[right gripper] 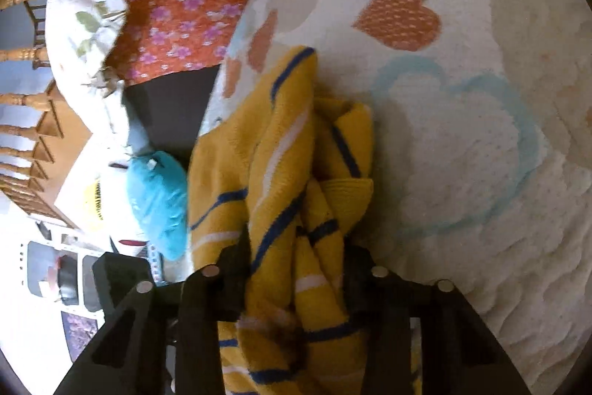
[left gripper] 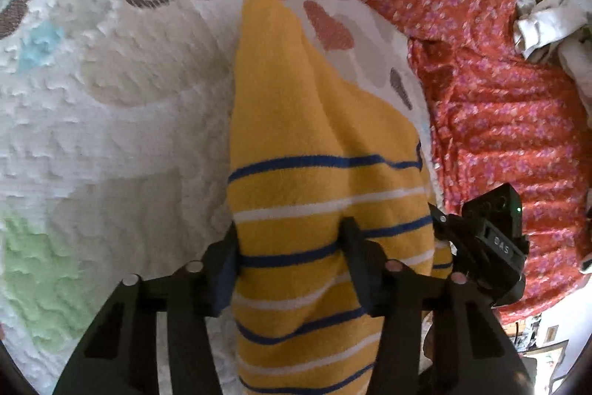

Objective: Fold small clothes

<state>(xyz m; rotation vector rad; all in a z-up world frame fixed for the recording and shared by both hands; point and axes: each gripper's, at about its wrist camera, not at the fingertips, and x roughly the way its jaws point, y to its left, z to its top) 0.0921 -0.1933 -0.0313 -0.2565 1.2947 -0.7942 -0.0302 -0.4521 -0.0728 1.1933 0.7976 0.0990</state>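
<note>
A small yellow knit garment with blue and white stripes (left gripper: 296, 143) lies stretched over a white blanket with hearts (left gripper: 111, 99). My left gripper (left gripper: 288, 254) is shut on a thick fold of its striped end, fabric bulging between both fingers. In the right wrist view the same yellow garment (right gripper: 288, 180) is bunched and twisted, and my right gripper (right gripper: 296, 269) is shut on that bunch. The right gripper's black body (left gripper: 488, 247) shows at the right of the left wrist view, close beside the garment.
An orange floral cover (left gripper: 481, 43) lies to the right of the heart blanket (right gripper: 462, 136). A teal plush (right gripper: 159, 202), a white floral pillow (right gripper: 85, 21) and wooden rails (right gripper: 26, 106) sit past the bed edge at left.
</note>
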